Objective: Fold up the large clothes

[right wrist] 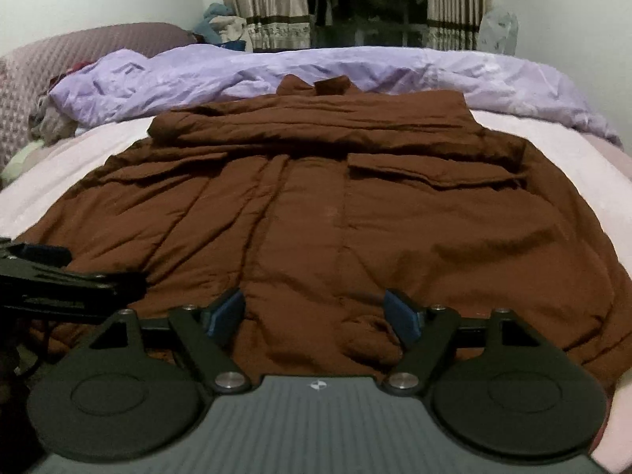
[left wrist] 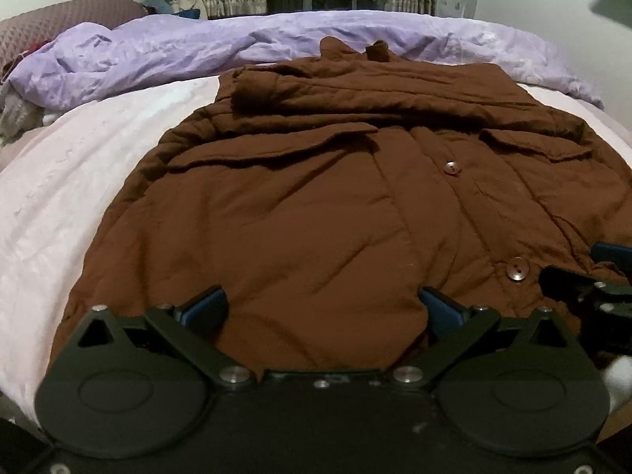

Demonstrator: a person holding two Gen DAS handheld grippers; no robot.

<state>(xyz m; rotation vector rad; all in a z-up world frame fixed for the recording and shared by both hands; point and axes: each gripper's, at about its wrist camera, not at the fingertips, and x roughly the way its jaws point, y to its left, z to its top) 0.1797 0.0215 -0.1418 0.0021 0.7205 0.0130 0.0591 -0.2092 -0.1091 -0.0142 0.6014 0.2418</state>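
Coat (left wrist: pixel 316 205): brown, padded, spread front-up across the bed (left wrist: pixel 59 197), collar at the far end, hem nearest both cameras; two buttons show down its front.
Sleeve (left wrist: pixel 355 91): folded crosswise over the chest, above the pocket flaps.
Left gripper (left wrist: pixel 322 308): jaws wide apart over the hem, with coat fabric between the blue pads but not pinched.
Right gripper (right wrist: pixel 316 312): jaws likewise spread, above the hem just beside the left gripper; nothing clamped.
Quilt (left wrist: pixel 177 51): lilac, bunched along the far side of the bed, beyond the collar.
Curtains (right wrist: pixel 268 8): striped, against the back wall.
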